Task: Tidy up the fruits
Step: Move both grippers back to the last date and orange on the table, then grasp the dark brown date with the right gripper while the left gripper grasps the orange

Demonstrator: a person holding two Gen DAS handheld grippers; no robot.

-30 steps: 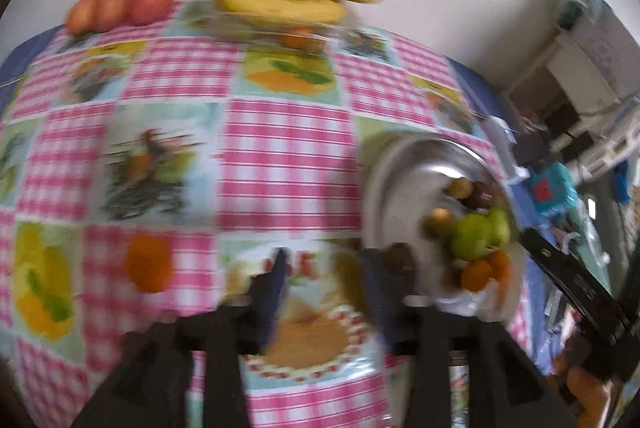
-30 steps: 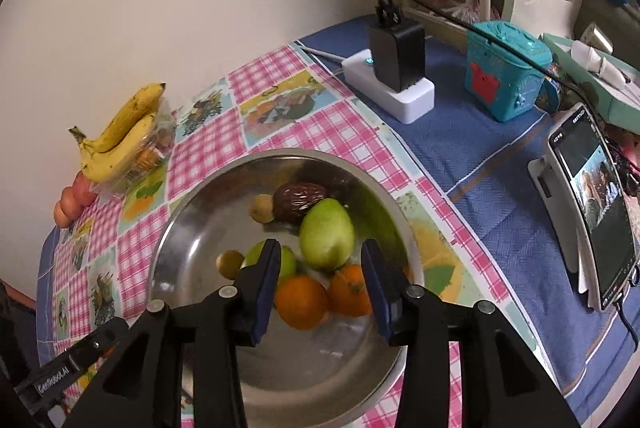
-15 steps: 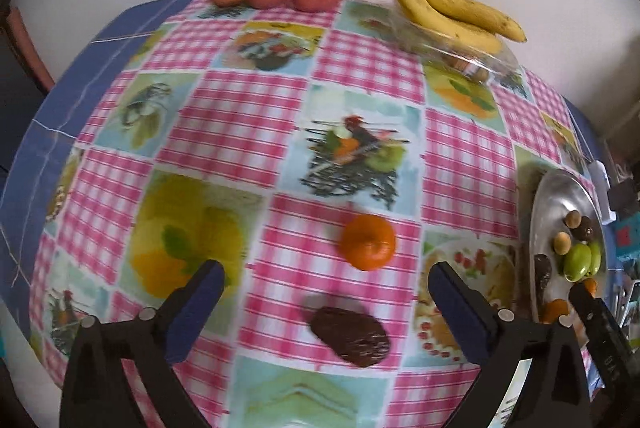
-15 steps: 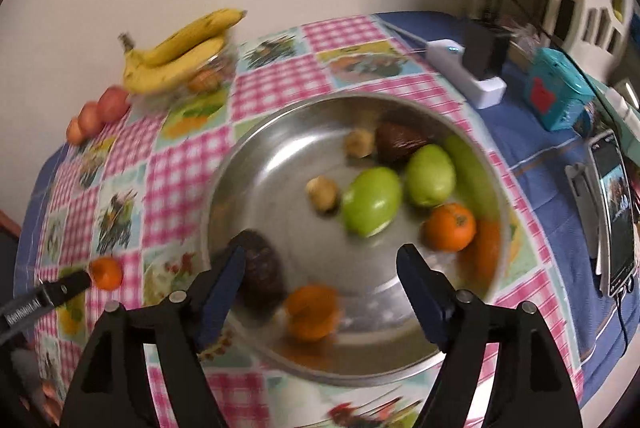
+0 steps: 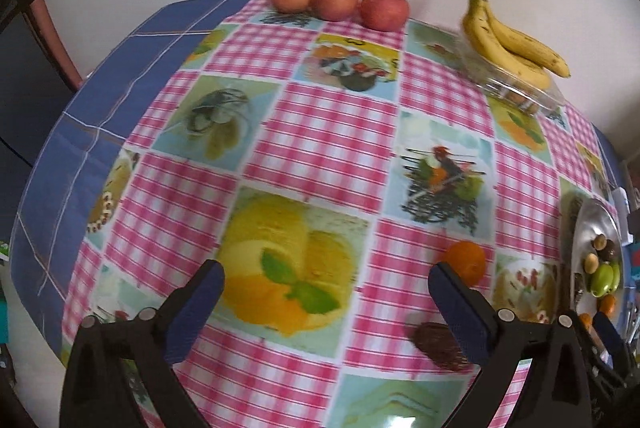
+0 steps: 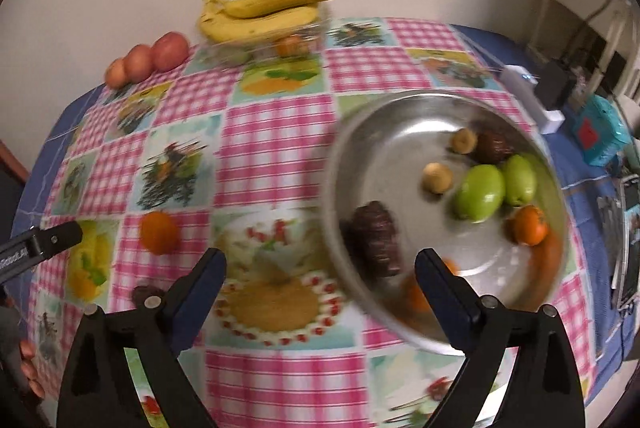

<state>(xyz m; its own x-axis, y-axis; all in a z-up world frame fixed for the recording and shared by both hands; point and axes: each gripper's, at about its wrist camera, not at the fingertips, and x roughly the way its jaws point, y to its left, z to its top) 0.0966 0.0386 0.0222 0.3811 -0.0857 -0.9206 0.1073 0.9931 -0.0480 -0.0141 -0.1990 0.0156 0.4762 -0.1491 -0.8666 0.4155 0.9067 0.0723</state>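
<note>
My left gripper (image 5: 324, 280) stands wide open over the checked tablecloth with nothing in it. An orange (image 5: 466, 262) and a dark brown fruit (image 5: 434, 344) lie by its right finger. My right gripper (image 6: 320, 268) hangs over the near left rim of the steel bowl (image 6: 360, 132); its jaws are opening and hold nothing. The bowl holds a dark brown fruit (image 6: 376, 240), two green fruits (image 6: 480, 192), oranges (image 6: 530, 224) and small brown fruits (image 6: 438, 178). The loose orange (image 6: 159, 232) also shows in the right wrist view.
Three apples (image 5: 340, 2) line the far edge by the wall. Bananas (image 5: 512, 40) rest on a clear plastic box (image 5: 524, 92). Right of the bowl are a white power strip (image 6: 532, 96), a teal box (image 6: 600, 136) and a phone (image 6: 628, 228). A hand (image 6: 24, 360) shows at lower left.
Both grippers opened wide and swung left across the table. The bowl slid to the right in both views. The dark fruit now lies free on the cloth beside the left gripper.
</note>
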